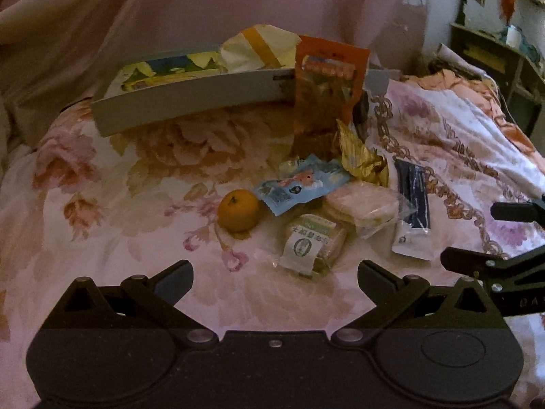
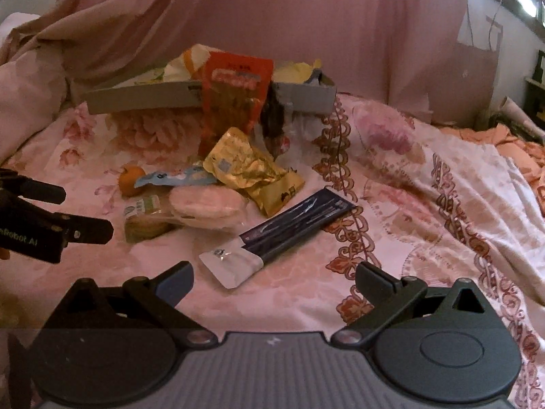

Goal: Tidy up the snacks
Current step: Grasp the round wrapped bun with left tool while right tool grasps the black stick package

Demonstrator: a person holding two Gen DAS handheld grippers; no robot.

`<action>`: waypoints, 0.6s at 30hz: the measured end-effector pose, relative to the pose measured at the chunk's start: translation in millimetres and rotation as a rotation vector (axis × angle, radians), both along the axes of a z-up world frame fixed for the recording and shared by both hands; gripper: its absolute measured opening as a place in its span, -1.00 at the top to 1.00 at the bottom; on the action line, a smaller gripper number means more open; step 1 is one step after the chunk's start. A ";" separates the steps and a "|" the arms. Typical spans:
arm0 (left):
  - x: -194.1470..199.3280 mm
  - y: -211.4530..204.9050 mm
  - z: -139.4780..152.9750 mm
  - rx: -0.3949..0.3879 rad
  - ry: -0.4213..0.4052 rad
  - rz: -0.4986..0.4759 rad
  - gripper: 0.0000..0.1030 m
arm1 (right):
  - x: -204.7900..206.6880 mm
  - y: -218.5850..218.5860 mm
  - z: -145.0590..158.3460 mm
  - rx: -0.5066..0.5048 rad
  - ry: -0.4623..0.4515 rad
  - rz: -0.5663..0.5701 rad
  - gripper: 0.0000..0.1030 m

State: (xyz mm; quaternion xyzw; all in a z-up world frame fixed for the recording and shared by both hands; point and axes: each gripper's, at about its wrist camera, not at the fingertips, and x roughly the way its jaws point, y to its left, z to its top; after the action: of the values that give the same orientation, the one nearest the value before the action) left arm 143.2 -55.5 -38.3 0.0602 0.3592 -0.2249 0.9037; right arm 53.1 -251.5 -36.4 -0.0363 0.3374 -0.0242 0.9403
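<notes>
Leaning against the grey box (image 1: pixel 190 97), an orange pouch (image 1: pixel 327 92) behind piled snacks; both grippers' jaws released, empty.

I am seeing the tall orange plastic snack pouch (image 1: pixel 327 95) hiding part of the shallow grey cardboard box's (image 1: pixel 190 102) front wall. The print on the green-labelled clear cookie packet (image 1: pixel 311 242) is blurring beyond reading. The right gripper (image 1: pixel 511 235) is getting cut off by the left wrist view's right edge.
</notes>
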 end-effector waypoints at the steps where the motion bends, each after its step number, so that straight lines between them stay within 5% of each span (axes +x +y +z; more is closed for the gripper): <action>1: 3.5 -1.4 -1.5 0.009 0.001 -0.010 -0.99 | 3.2 -0.4 -1.7 0.004 0.002 -0.003 -1.00; 11: 19.7 -19.2 -10.7 0.112 -0.010 -0.155 -0.98 | 34.6 -3.6 -13.3 0.031 0.025 -0.019 -1.00; 18: 25.0 -27.7 -12.2 0.102 -0.007 -0.236 -0.82 | 52.6 -5.3 -20.4 0.034 0.049 -0.042 -1.00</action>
State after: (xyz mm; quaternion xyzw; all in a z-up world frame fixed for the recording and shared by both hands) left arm 168.2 -83.2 -50.5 0.1491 0.3574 -0.3110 0.8679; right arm 105.7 -256.8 -56.8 -0.0136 0.3615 -0.0372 0.9315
